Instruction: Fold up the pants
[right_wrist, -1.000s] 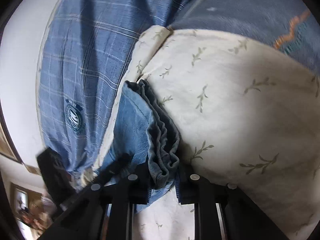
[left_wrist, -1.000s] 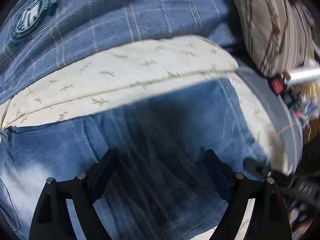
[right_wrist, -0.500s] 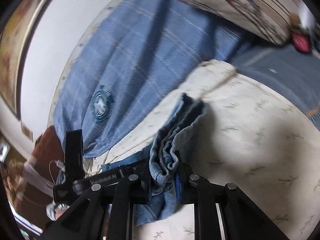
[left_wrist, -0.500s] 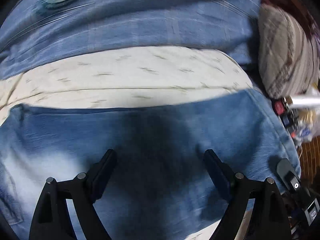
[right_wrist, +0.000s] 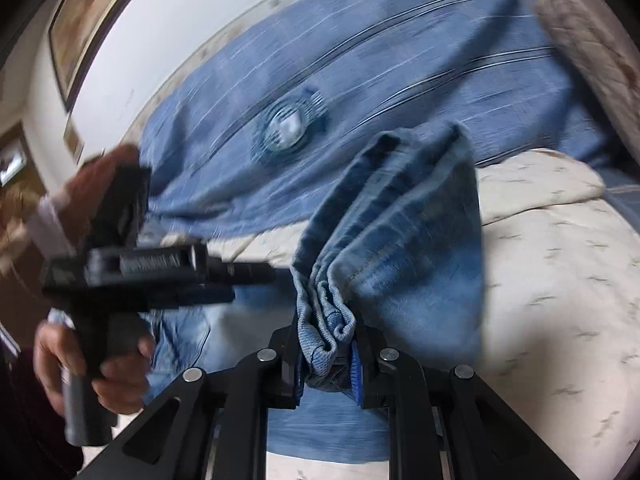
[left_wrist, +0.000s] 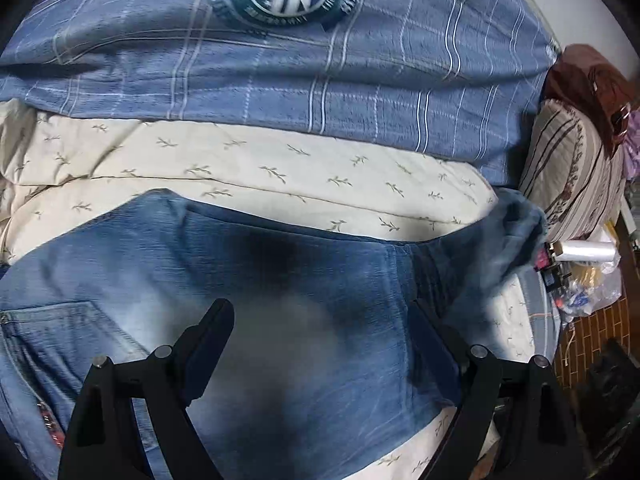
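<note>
The blue jeans (left_wrist: 280, 300) lie across a cream leaf-print quilt (left_wrist: 280, 168) on the bed. My left gripper (left_wrist: 320, 320) is open, its fingers spread just above the denim, with a back pocket at the left. My right gripper (right_wrist: 326, 344) is shut on the bunched hem ends of the jeans (right_wrist: 400, 240) and holds them lifted above the quilt (right_wrist: 560, 280). The left gripper's black body and the hand on it show at the left of the right wrist view (right_wrist: 140, 272). The lifted leg end also shows at the right of the left wrist view (left_wrist: 512, 232).
A blue plaid blanket with a round crest (left_wrist: 280, 40) covers the far side of the bed. A striped pillow (left_wrist: 572, 176) lies at the right. Clutter, a plastic roll (left_wrist: 588, 250) and bags sit beside the bed's right edge.
My right gripper has lifted the jeans' leg ends up and carried them toward the left gripper. My left gripper stays open over the denim while its view shifted.
</note>
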{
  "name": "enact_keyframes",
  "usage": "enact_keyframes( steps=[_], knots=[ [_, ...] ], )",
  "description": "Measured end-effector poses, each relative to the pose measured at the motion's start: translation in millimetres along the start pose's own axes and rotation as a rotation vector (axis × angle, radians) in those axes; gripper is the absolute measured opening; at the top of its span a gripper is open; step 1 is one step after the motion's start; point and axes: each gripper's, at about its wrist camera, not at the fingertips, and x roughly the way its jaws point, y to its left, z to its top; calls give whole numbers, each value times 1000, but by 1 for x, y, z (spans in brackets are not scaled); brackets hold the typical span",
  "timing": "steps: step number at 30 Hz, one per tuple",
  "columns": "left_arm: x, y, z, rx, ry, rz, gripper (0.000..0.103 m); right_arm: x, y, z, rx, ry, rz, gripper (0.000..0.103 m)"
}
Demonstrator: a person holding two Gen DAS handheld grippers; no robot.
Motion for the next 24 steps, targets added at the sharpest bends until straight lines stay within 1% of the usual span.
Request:
enact_keyframes(
  steps=[1,2,4,5,6,7,8,10,11,12,13,15,17,18,19,20,22,23,24],
  knots=[
    [-3,3,0,1,-4,-9,89,7,5,-3,-13,21,2,18],
    [-3,4,1,1,-8,-17,89,14,10,-7,-24,51,1,22],
    [-2,7,3,0,-13,-14,89,32,14,-15,-37,133,-14,23],
    [5,8,5,-3,2,2,90,42,15,-20,-36,193,-15,24],
    [12,11,6,-11,27,4,90,46,14,-23,-31,221,-9,25],
    [25,15,7,-36,75,1,90,49,15,-22,-29,230,3,26],
    [35,20,7,-64,114,1,90,48,14,-23,-27,235,25,30],
    [47,25,5,-107,152,10,90,41,10,-22,-9,246,99,45],
    [50,25,4,-117,147,16,90,37,7,-22,10,251,160,61],
    [50,22,4,-115,131,22,90,34,7,-21,11,252,190,64],
    [50,19,3,-108,121,23,90,28,5,-20,-2,248,207,64],
    [51,10,4,-90,125,-2,90,16,-1,-18,-9,222,234,64],
    [54,3,6,-79,132,1,90,0,-12,-13,2,163,237,63],
    [54,0,7,-78,130,8,90,-9,-19,-11,7,128,206,54],
    [54,-2,8,-81,124,6,90,-14,-28,-9,22,111,166,47],
    [53,-2,10,-88,111,-3,90,-16,-38,-9,47,113,129,31],
    [53,-5,12,-96,85,-10,90,-15,-51,-10,83,121,64,28],
    [55,-8,13,-93,85,1,90,-13,-54,-10,86,127,45,24],
    [60,-12,15,-89,92,19,90,-13,-53,-12,75,126,25,24]
  ],
)
